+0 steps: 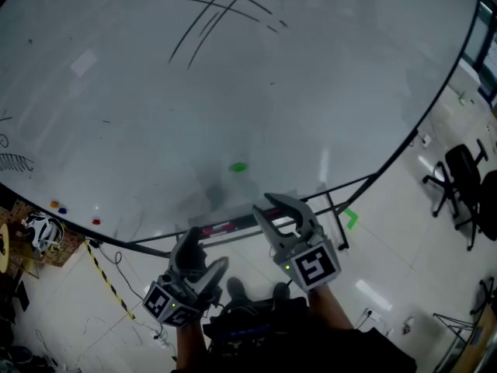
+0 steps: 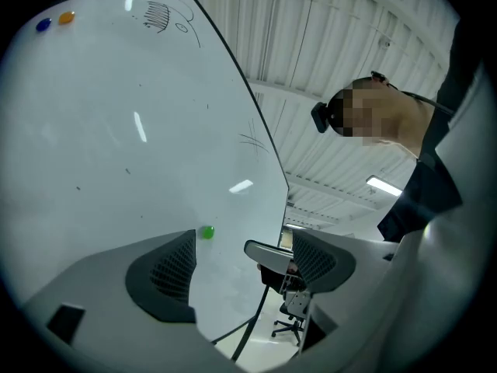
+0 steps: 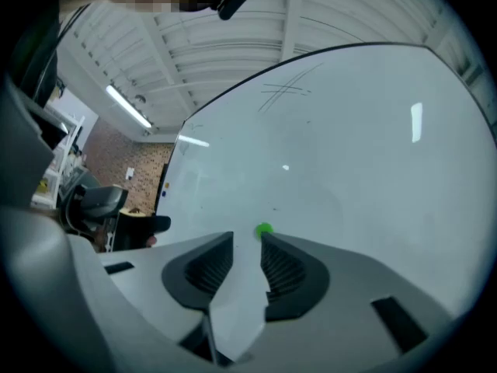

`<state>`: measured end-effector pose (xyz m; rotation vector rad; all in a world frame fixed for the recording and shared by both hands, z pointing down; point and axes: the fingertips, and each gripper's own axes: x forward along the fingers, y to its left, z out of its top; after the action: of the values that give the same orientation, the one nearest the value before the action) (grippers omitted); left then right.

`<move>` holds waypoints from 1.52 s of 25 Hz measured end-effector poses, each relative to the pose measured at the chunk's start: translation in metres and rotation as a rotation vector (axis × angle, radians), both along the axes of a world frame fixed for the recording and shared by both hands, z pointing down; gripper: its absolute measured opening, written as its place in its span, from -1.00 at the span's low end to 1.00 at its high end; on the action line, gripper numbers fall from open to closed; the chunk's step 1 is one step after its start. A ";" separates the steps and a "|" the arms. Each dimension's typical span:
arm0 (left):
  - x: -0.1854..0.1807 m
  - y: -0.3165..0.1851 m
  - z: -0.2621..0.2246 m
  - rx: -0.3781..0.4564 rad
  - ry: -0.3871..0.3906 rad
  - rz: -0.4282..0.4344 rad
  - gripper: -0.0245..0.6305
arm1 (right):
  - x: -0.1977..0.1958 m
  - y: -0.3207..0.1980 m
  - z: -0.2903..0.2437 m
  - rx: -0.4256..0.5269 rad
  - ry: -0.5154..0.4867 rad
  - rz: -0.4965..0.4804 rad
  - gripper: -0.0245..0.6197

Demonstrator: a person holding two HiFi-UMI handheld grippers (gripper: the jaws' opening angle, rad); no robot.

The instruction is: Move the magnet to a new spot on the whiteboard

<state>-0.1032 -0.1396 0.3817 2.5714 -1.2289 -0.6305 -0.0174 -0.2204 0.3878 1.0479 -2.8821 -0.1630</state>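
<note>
One whiteboard (image 1: 311,92), one green magnet (image 1: 238,167), three other magnets (image 1: 95,221), left tool (image 1: 203,249), right tool (image 1: 262,204).

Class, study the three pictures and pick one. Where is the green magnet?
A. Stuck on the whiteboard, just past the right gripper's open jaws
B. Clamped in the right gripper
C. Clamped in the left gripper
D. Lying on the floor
A: the green magnet sits on the whiteboard beyond the tips of the right gripper, whose jaws stand apart with nothing between them.

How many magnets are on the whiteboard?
4 on the whiteboard: green magnet near the middle; orange magnet, blue magnet and red magnet by the lower-left edge in the head view. More could be hidden.
</note>
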 end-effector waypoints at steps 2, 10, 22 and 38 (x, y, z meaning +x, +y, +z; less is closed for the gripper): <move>-0.012 -0.008 -0.004 0.020 -0.018 0.014 0.25 | -0.010 -0.011 -0.004 0.044 0.059 0.068 -0.51; -0.042 -0.027 0.001 0.048 -0.048 0.058 0.25 | -0.032 -0.038 0.002 0.096 0.186 0.219 -0.47; -0.064 -0.038 -0.001 0.067 -0.038 0.068 0.25 | -0.044 -0.063 0.002 0.142 0.279 0.336 -0.43; -0.066 -0.036 -0.003 0.062 -0.048 0.073 0.25 | -0.048 -0.074 0.001 0.265 0.351 0.456 -0.45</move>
<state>-0.1692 -0.1759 0.3788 2.6835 -1.1412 -0.6048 -0.0657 -0.2946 0.3883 1.5118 -2.2871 -0.6370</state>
